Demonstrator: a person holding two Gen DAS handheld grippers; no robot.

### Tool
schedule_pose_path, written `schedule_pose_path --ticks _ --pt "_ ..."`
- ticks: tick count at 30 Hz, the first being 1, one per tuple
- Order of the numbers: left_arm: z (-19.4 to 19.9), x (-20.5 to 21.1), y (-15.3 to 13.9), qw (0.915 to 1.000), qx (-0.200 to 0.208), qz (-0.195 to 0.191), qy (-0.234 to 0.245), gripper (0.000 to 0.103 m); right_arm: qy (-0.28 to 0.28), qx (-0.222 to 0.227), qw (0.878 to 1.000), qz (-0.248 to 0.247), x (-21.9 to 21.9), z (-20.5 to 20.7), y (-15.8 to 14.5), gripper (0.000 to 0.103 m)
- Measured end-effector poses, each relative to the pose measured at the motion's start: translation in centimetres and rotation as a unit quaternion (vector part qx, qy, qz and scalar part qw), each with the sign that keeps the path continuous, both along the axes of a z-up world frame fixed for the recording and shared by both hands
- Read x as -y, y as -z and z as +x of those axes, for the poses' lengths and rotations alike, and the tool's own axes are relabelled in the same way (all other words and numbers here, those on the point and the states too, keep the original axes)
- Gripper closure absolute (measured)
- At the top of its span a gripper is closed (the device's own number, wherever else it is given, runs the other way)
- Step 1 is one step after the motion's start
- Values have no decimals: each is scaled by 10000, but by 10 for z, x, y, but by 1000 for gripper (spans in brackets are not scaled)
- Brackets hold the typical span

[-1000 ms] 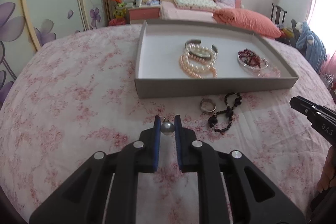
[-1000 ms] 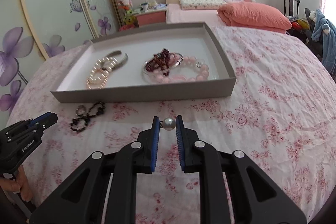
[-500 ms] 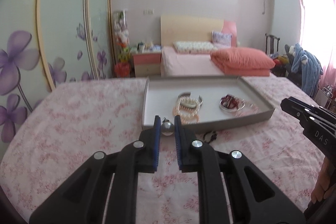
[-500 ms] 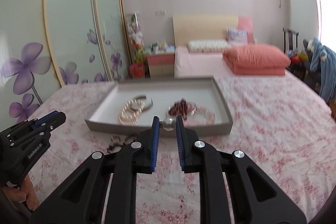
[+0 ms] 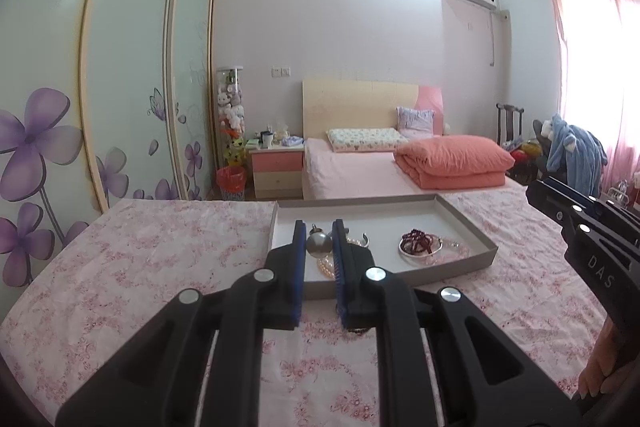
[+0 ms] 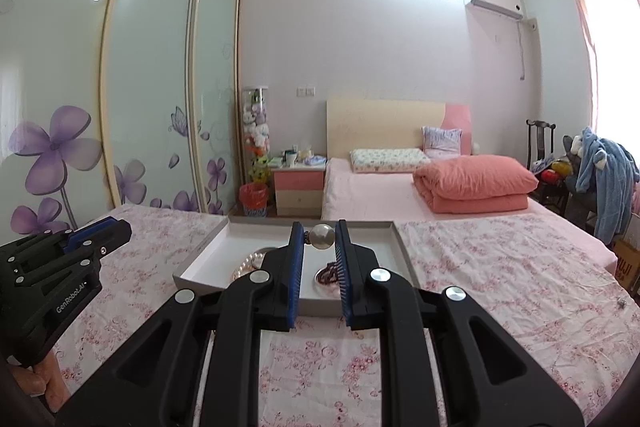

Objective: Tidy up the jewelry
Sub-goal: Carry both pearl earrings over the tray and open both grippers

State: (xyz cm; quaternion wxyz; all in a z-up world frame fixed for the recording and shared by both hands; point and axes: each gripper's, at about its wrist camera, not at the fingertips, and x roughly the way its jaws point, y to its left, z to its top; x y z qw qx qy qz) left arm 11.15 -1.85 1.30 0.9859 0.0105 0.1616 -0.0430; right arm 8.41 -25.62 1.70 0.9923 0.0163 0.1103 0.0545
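My left gripper is shut on a silver-grey pearl earring, held above the flowered bedspread in front of the grey tray. My right gripper is shut on a white pearl earring, also raised before the tray. Inside the tray lie a pearl bracelet, a silver cuff, a dark red bead bracelet on a small dish and a pink bead bracelet. The jewelry on the bedspread in front of the tray is hidden behind my fingers.
The tray rests on a wide bed with a pink flowered spread. Behind stand a second bed with an orange quilt, a nightstand, sliding wardrobe doors and a chair with blue clothes. The right gripper's body shows at the right edge.
Both grippers have tilted up and lifted, each keeping its pearl earring. The view went from looking down on the tray to looking level across the room.
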Motion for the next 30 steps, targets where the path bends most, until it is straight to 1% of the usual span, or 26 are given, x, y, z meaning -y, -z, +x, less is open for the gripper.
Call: schedule_pose_path --ticks 5,11,30 --pt "-7 2 -1 9998 189 -32 14 89 51 146 9999 32 2 -1 -3 86" --pt "-9 3 -4 9996 290 -31 61 89 57 218 9997 33 1 -2 -4 86" --pt "-1 -1 -3 9996 219 -72 143 89 31 203 9998 28 0 0 -7 86"
